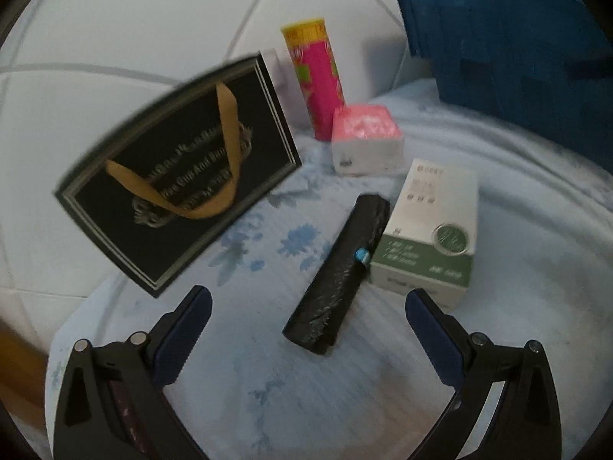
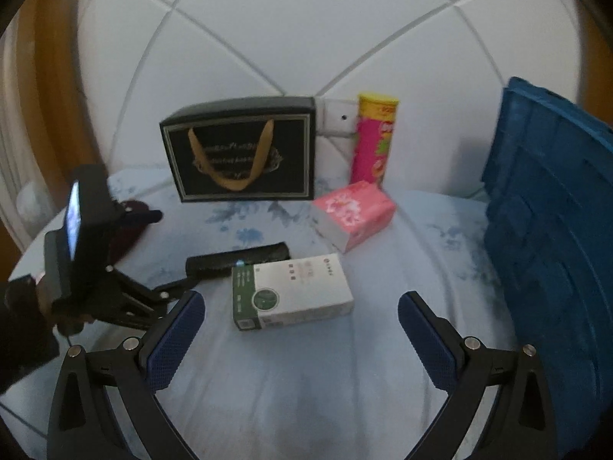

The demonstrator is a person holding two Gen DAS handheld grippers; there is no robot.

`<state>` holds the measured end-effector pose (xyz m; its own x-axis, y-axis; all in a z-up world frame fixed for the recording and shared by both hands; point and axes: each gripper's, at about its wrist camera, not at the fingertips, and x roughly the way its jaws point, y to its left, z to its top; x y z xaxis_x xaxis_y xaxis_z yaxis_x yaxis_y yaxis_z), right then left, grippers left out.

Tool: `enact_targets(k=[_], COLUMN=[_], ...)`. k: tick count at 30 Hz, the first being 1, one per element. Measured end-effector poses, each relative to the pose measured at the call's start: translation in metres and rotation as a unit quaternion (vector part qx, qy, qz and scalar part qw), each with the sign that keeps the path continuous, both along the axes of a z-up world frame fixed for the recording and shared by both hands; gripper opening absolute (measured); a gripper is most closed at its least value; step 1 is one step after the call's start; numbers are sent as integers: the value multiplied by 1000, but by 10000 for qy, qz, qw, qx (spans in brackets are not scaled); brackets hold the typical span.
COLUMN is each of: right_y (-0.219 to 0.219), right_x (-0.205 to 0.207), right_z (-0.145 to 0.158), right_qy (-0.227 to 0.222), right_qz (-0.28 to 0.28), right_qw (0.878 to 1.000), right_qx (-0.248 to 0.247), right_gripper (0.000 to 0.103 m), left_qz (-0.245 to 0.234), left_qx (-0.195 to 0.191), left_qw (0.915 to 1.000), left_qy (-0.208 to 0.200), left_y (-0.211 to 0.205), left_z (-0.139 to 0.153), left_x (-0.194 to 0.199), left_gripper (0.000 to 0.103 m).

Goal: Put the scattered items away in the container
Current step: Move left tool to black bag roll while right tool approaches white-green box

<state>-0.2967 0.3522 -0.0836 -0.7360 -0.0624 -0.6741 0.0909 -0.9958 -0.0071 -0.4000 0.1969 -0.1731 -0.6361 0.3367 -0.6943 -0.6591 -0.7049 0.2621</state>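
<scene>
Scattered items lie on the floral cloth [image 2: 306, 383], none yet in the blue container [image 2: 551, 237] at three o'clock. The left gripper [image 1: 306, 303], jaws spread and empty, hovers with the black roll [image 1: 337, 272] at its twelve o'clock. The right gripper [image 2: 300, 306], likewise spread wide, faces the green-and-white box [image 2: 291, 291]. Judging by this, the first pick is in hand: each claw must descend, straddle its item and close.

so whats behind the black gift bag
A white switch or socket plate pokes out past the black gift bag at its right edge, with white padded panels behind. Anything directly behind the bag is hidden.
</scene>
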Motion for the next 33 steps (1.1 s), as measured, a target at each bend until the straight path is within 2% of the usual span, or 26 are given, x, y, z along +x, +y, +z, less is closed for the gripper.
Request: enact_targets(k=[2, 4, 9, 11, 13, 16, 20, 23, 27, 30, 33], right_y=[1, 2, 9, 10, 9, 1, -2, -4, -19, -26, -24], right_x=[-6, -11, -30, -37, -45, -62, -103, -150, -190, -197, -176], right_z=[-3, -6, -14, -16, -19, -25, -37, -60, -89, -111, -120], right_qy=[-20, -19, -68, -63, -61, -104, -327, -949, -1535, -1984, -2343], right_qz=[-5, -10, -84, -107, -114, 29, 66, 170, 382, 572, 874], right_qw=[10000, 10000, 9999, 9999, 9999, 9999, 9989, 9919, 9793, 9656, 9517], right_qx=[-20, 5, 45, 2, -33, 17, 341, 826, 1267, 1579, 1783], right_gripper=[102, 102, 102, 102, 102, 102, 102, 102, 102, 102, 102], left_qz=[49, 138, 175, 228, 294, 331, 314, 359, 413, 400, 328], left_qx=[-57, -102, -157, -249, -330, -253, -247, -198, -123, -111, -148], left_qw=[9999, 9997, 9990, 9986, 9980, 9977, 9976, 9973, 9966, 9964, 9963], left_qy=[-109, -163, -379, -415, -442, -525, -566, -617, -706, -744, -784], left_y=[1, 1, 7, 11, 14, 11, 6, 5, 4, 5, 4], left_z=[-10, -19, -32, -35, -38, -36, -35, -35, -35, -37, -36], left_x=[-11, -21, -38, -41, -43, -42, -34, -36, -39, -40, -40], left_gripper=[91, 73, 71, 59, 53, 47, 43, 43, 43, 43, 43])
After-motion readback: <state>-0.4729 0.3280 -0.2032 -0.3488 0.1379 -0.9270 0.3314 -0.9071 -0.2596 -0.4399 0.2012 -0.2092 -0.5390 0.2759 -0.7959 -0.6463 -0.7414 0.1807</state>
